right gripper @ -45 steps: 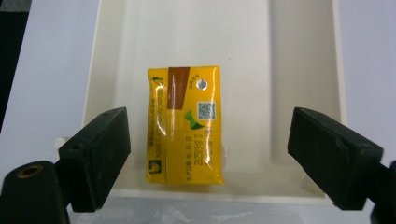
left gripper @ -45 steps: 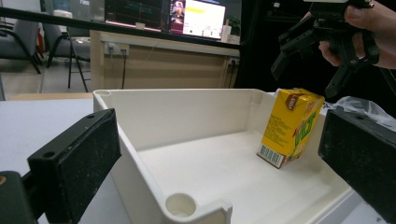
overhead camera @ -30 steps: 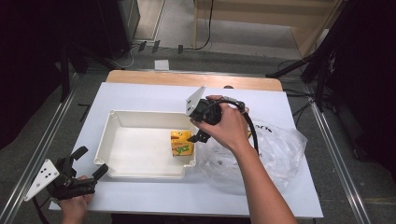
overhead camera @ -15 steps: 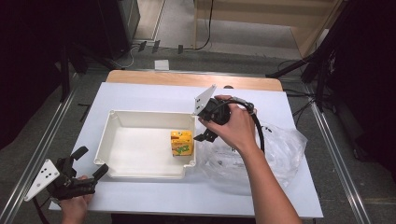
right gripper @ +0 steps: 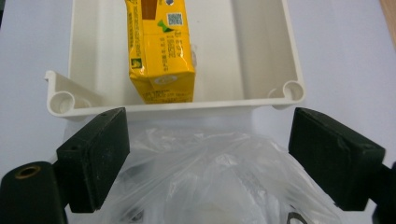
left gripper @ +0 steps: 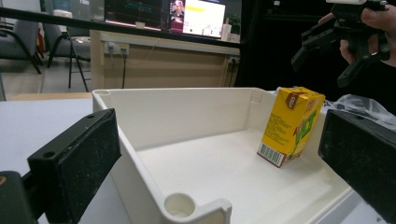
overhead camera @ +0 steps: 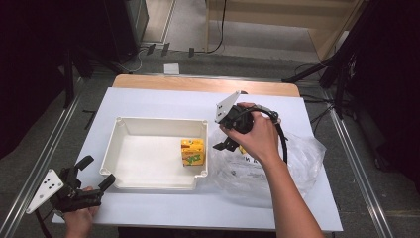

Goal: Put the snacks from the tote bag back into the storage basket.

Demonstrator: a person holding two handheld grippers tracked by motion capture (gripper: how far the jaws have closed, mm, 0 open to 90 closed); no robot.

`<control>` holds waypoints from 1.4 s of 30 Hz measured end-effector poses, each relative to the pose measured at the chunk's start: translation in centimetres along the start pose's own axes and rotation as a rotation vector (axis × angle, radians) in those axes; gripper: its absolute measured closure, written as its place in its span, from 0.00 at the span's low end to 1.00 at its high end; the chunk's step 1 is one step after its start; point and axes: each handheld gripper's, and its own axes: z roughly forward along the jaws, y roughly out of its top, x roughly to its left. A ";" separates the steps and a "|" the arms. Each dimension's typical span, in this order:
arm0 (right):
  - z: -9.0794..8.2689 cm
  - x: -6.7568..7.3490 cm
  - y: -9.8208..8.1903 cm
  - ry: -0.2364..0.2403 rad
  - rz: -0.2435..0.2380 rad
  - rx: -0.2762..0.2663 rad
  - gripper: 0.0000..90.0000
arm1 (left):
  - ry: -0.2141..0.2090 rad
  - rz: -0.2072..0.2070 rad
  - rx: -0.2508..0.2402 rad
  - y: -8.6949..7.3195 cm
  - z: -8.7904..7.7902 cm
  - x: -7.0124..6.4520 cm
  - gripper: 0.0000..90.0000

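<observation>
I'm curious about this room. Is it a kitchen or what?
Not a kitchen; probably a lab or workshop. Screens glow behind a wooden counter, cables run over the floor, and the white table stands between metal rails.

Monitors (left gripper: 163,14) lit behind wooden counter (left gripper: 163,65).

Even overhead light keeps the white table (overhead camera: 148,101) bright at frame centre with soft shadows, the dark edges fall away, and close black pads (left gripper: 79,158) blur slightly.
</observation>
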 end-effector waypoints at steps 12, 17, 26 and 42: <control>-0.8 0.0 -1.7 -0.014 0.026 -0.001 0.15 | 0.000 0.001 0.001 0.0 0.0 0.0 0.00; -1.0 0.0 -2.4 -0.019 0.037 -0.002 0.15 | 0.000 0.002 0.002 0.0 0.0 0.0 0.00; -1.2 0.1 -3.8 -0.030 0.056 0.001 0.15 | -0.002 0.003 0.003 0.0 0.0 0.0 0.00; -1.5 0.6 -6.3 -0.043 0.085 0.006 0.15 | -0.002 0.003 0.003 0.0 0.1 -0.1 0.00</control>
